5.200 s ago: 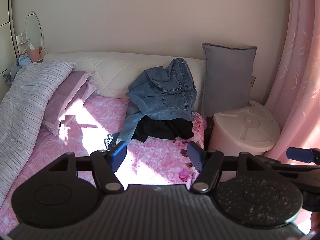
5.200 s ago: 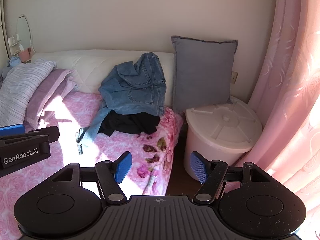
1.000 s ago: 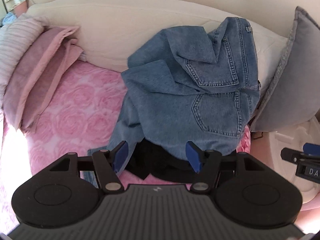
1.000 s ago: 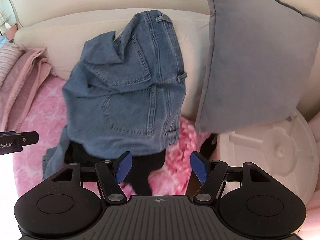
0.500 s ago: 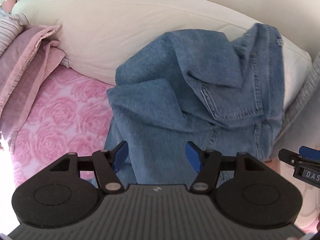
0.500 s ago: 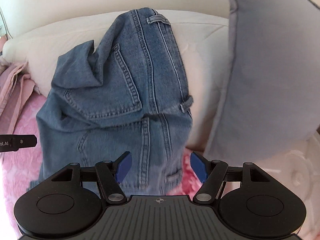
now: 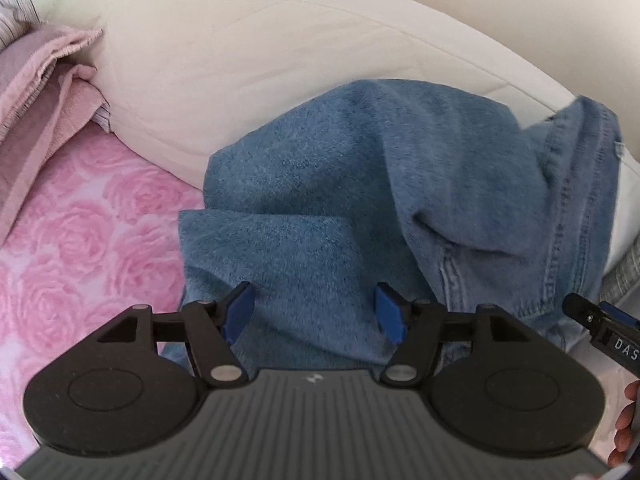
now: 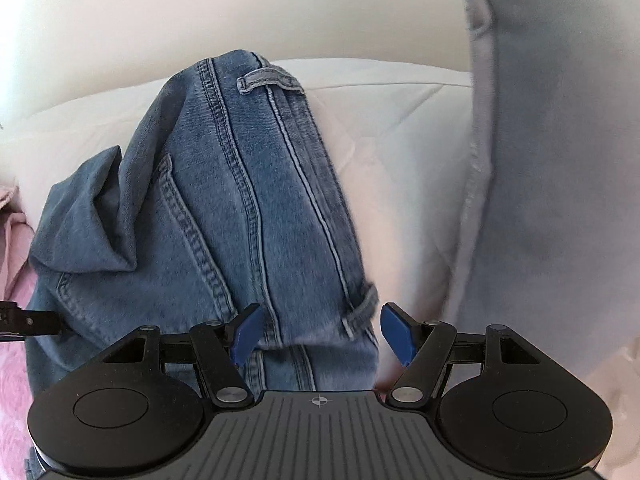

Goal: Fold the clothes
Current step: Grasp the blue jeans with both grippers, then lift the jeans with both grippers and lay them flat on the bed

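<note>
A crumpled pair of blue jeans (image 7: 360,200) lies heaped against the cream headboard cushion (image 7: 280,52) on the bed. My left gripper (image 7: 314,312) is open, its blue pads close over the plain denim on the heap's left side. My right gripper (image 8: 320,330) is open, its pads straddling the waistband edge with a belt loop (image 8: 360,312) on the jeans (image 8: 224,216). Neither gripper holds anything. The black garment under the jeans is hidden now.
A pink rose-print bedspread (image 7: 80,232) lies to the left, with pink pillows (image 7: 40,76) at the far left. A grey cushion (image 8: 560,160) stands upright just right of the jeans. The right gripper's tip (image 7: 600,324) shows in the left wrist view.
Both grippers have moved forward and closer to the jeans, which now fill both views. The black garment and the white bin have dropped out of sight. Both jaws stay open.
</note>
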`<state>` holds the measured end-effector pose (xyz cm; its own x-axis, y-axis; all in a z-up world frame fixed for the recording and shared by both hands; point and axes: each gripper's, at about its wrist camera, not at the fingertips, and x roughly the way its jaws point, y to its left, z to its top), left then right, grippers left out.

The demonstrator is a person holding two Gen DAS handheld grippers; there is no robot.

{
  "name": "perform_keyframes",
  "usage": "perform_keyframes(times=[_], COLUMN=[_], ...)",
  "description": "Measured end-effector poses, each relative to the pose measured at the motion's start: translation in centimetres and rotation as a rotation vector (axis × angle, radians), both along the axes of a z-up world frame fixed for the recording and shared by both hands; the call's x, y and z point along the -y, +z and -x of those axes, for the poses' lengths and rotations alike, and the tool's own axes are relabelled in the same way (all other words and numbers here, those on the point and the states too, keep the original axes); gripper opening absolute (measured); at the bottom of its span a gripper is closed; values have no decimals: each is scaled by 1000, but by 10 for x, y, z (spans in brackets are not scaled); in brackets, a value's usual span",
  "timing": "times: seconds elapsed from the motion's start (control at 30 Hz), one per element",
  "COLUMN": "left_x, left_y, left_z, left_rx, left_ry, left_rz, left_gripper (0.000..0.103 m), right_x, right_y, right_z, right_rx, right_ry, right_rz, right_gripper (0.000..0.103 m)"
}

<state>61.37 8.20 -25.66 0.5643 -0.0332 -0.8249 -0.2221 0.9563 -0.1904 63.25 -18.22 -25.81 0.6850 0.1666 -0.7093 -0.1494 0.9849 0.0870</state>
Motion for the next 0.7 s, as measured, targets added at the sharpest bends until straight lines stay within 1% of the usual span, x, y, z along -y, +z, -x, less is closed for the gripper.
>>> perform_keyframes(times=[0.13,0.17,0.2,0.23,0.27,0.3,0.33,0.37,0.4,0.43,0.53,0.63,0.7], left_x=[-3,-4,-4,-5,-6,-6,-7,-7,-7,-9,-16,-31,-46], left_y=[-12,-14,-15,-15,-14,-13,-13,-11,-8,-3,14,40,60], left_z=[-7,-8,-8,-6,-4,-3,-1,2,6,12,33,67,98], left_rx=[10,16,21,25,29,33,37,42,48,62,107,172,210], left_ry=[8,7,6,5,4,3,2,-6,-9,-5,14,64,110], left_rz=[26,31,35,44,53,63,72,77,81,84,97,126,152], left_gripper=[61,57,48,44,37,31,26,18,14,13,9,8,7], right_x=[-1,-2,-2,-3,-4,-4,-5,-7,-10,-12,-18,-23,-29], right_y=[-11,-13,-13,-14,-13,-10,-6,-1,6,14,45,82,112], right_z=[-10,-10,-9,-9,-7,-4,-1,4,11,19,46,72,91], right_rx=[29,35,42,48,51,52,51,58,78,103,187,283,350], right_ry=[27,38,53,67,86,110,131,149,168,189,238,290,338], right_rz=[-10,-1,11,23,35,35,34,47,59,65,57,23,-13], right_gripper=[68,68,68,57,53,42,33,31,26,24,22,21,21])
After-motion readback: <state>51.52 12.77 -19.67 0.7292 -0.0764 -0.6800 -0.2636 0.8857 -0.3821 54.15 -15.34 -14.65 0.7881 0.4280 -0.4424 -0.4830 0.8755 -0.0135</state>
